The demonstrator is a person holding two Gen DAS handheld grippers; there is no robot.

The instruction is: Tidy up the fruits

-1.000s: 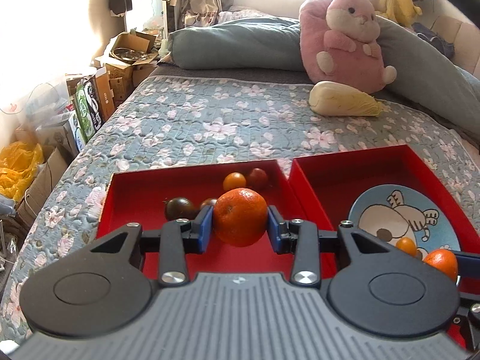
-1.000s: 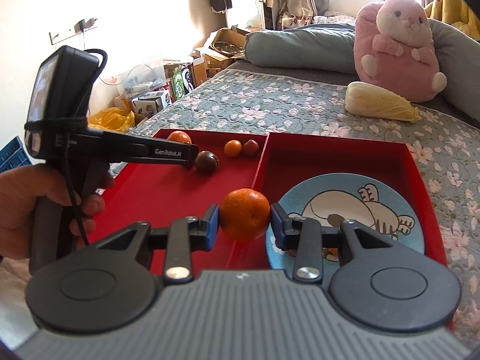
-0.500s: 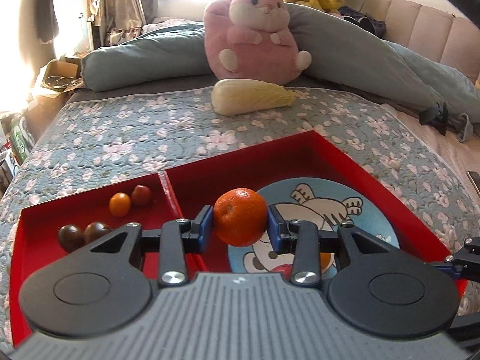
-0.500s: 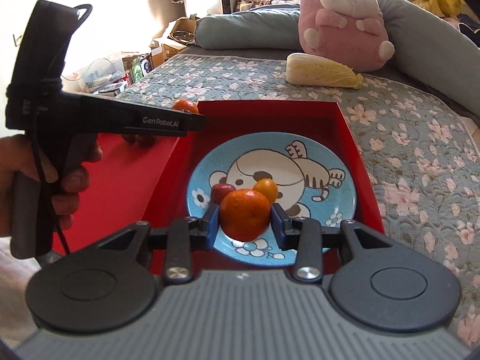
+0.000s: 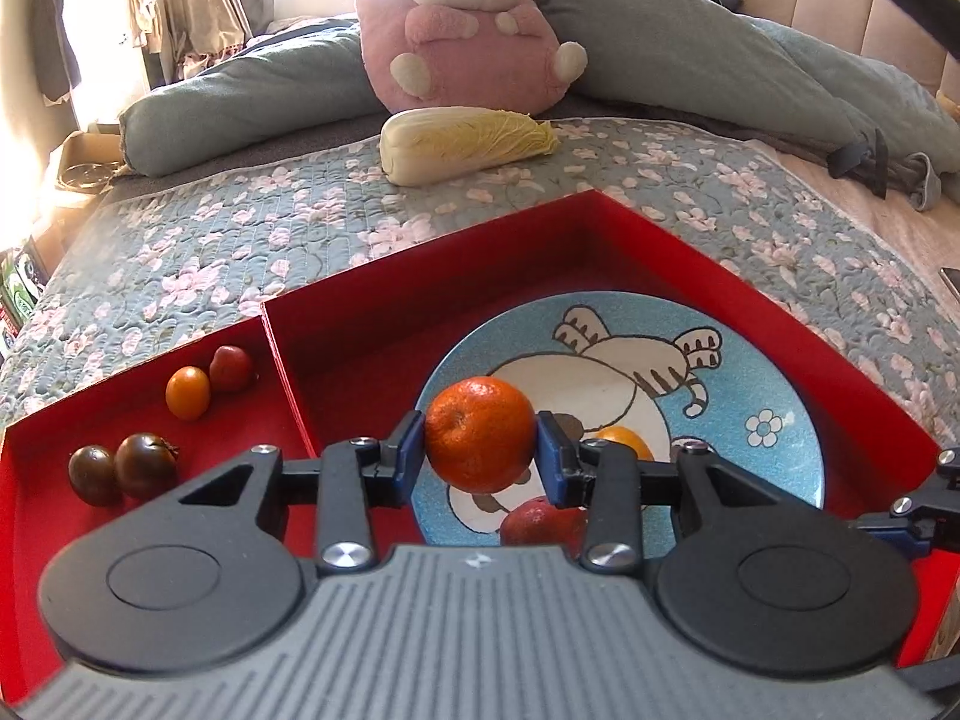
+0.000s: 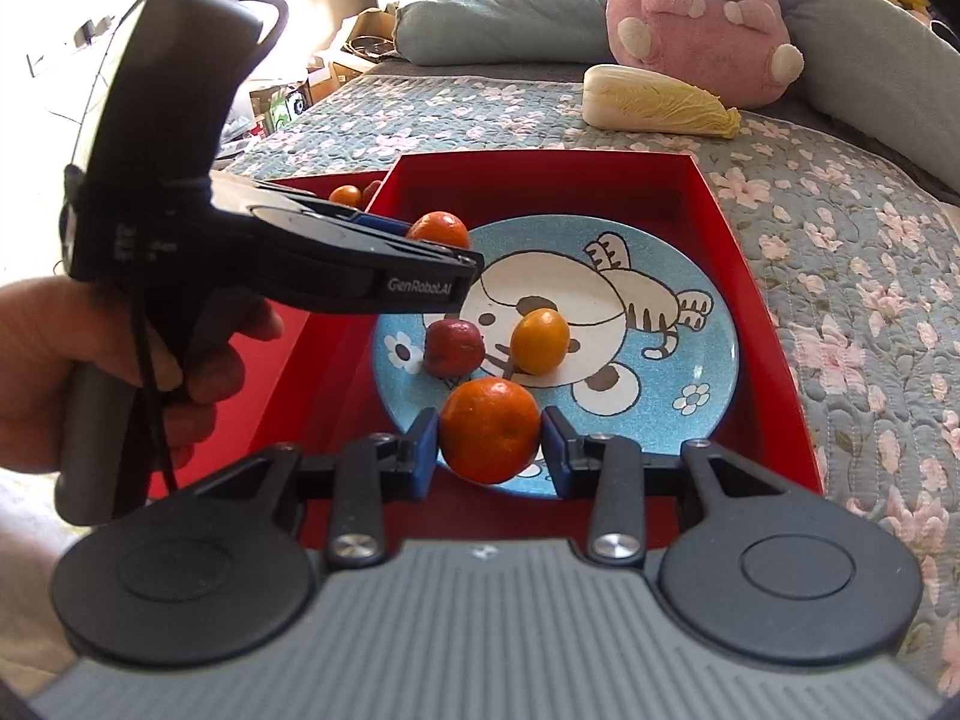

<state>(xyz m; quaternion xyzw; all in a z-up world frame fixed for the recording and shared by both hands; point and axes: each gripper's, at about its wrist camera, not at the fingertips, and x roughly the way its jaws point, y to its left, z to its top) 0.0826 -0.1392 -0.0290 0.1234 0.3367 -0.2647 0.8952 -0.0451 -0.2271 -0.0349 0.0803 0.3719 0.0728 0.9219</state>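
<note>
Change since a second ago: we have swung the left gripper from the left red tray to over the blue plate, its orange still clamped. Our right gripper has carried its own orange from the tray divider to the plate's near edge.

Left wrist view, surface and room: we see a floral quilt, a napa cabbage in front of a pink plush rabbit, and a grey-blue bolster behind.
Left wrist view, trays: the left tray holds two dark tomatoes, a small orange fruit and a small red fruit; the right red tray holds the plate.
Left wrist view, tool: our blue pads press both sides of the orange, held above the plate.

Right wrist view, hand pose: our left hand grips the left gripper's handle, which reaches in from the left over the plate's far-left rim.
Right wrist view, plate contents: a red fruit and a yellow-orange fruit lie just beside each other near the plate's middle.
Right wrist view, tool: the right gripper's pads sit against both sides of its orange, low over the plate's near edge; we cannot tell whether the fruit touches the plate.
</note>
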